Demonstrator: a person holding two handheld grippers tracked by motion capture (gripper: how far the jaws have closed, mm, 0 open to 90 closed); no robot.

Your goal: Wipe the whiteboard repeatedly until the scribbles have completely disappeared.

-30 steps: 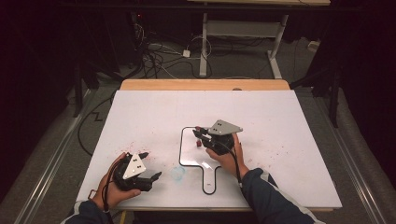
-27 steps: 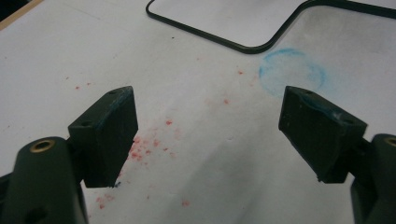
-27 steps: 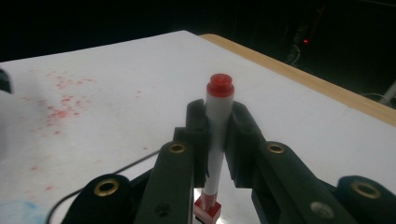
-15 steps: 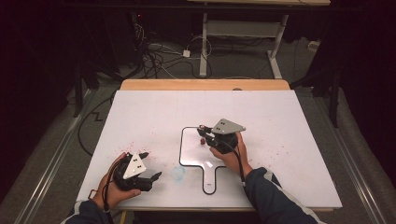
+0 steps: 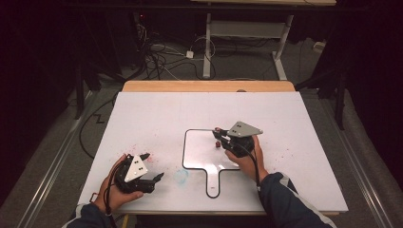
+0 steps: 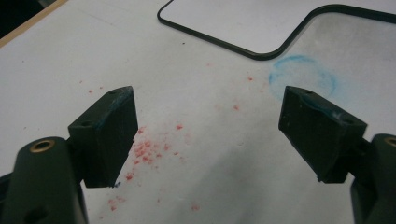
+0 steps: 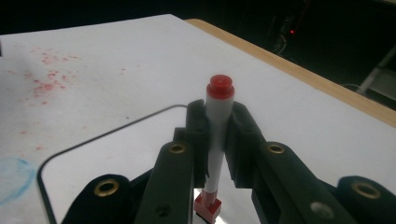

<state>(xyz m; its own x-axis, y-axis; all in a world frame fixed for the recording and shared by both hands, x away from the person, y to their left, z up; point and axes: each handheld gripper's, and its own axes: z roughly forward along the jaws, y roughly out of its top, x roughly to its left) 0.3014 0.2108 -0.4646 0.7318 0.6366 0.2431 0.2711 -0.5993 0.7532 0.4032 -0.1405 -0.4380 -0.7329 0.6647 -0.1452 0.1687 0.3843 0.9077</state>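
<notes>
High view: white desk [image 5: 157, 114]; small whiteboard [image 5: 199, 149] with black rim and handle at centre. Right claw [image 5: 219, 137], over the board's right part, clamped on a red-capped marker [image 7: 218, 130], which stands upright between the pads, red tip down. Left claw [image 5: 151, 166], near left, jaws wide apart, nothing held, above red specks [image 6: 144, 151]. Blue ring smudge [image 6: 302, 77] just beside the board's handle.

No readable text or labels anywhere.
</notes>
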